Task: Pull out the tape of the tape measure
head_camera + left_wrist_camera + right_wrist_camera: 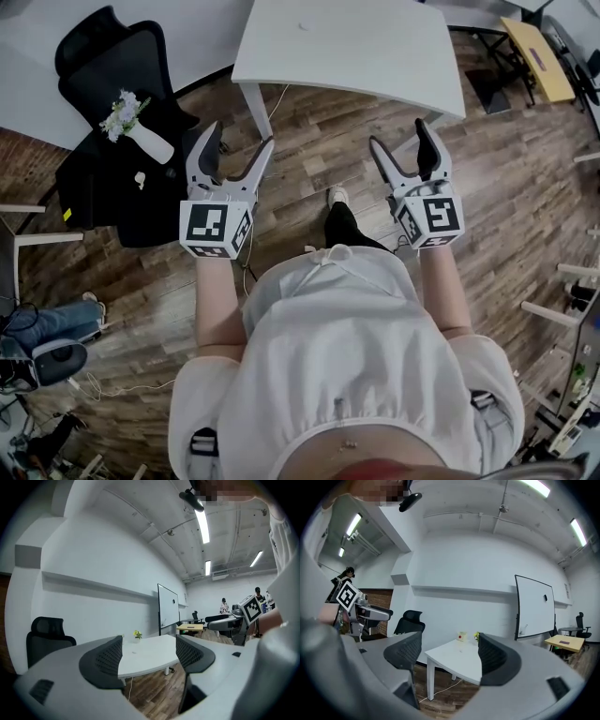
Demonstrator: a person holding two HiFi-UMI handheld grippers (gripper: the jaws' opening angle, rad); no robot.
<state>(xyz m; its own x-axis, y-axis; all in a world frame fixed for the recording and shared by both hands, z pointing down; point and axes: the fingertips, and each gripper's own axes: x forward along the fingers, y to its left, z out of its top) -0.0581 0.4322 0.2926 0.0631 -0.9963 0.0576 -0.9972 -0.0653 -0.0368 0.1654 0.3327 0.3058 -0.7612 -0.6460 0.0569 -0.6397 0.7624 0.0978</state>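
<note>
The left hand-held gripper (242, 136) and right hand-held gripper (398, 133) hover before the white counter (356, 56), jaws apart and empty. A small red-spotted box (461, 636) sits at the counter's far edge.

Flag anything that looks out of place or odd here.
A white vase of flowers sits on the seat of the black office chair at left, an odd spot for it; upright or tipped, I cannot tell. No tape measure shows in any view.
</note>
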